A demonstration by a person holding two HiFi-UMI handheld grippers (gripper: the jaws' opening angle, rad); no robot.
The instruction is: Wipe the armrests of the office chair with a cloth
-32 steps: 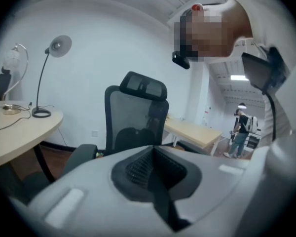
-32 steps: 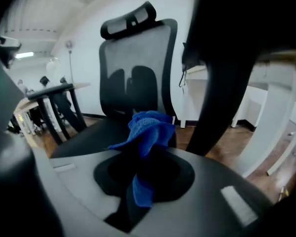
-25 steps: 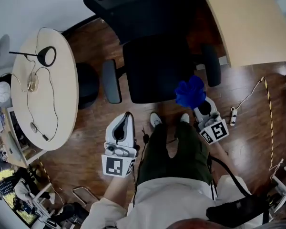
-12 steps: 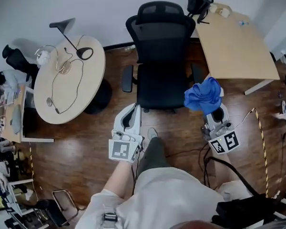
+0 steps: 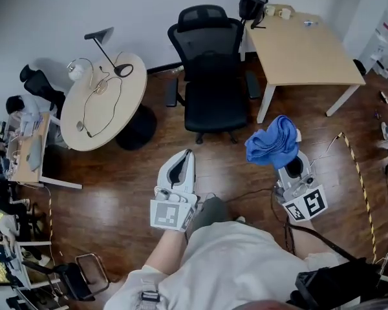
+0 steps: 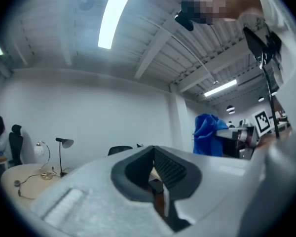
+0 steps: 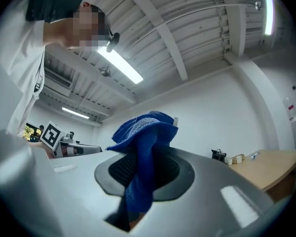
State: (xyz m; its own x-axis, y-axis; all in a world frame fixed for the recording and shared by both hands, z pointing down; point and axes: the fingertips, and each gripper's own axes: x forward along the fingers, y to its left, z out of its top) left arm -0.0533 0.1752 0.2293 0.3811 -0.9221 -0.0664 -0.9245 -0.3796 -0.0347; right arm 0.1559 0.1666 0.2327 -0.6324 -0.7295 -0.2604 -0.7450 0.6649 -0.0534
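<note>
- Cloth [image 5: 272, 142], blue: clamped in my right gripper [image 5: 282, 152], held over the wood floor, well apart from the chair. Its bunched folds hide the jaw tips in the head view.
- Office chair [image 5: 212, 89], black: stands between round table [image 5: 103, 105] and square desk [image 5: 304, 47]; neither gripper is near its armrests [image 5: 172, 93].
- Left gripper [image 5: 184, 159]: jaws together, nothing between them.
- Markings: a black-and-white square pattern on each marker cube [image 5: 167, 214] is the only print I can make out.
- Dark object [image 5: 252, 4] on the desk's far corner: too small to identify.

Grippers [image 5: 184, 157] [image 5: 291, 163] x2; blue cloth [image 5: 271, 142] x1; armrests [image 5: 172, 93] [image 5: 253, 85] x2; rnd table [image 5: 113, 118] x1; blk lamp [image 5: 101, 35] x1.
</note>
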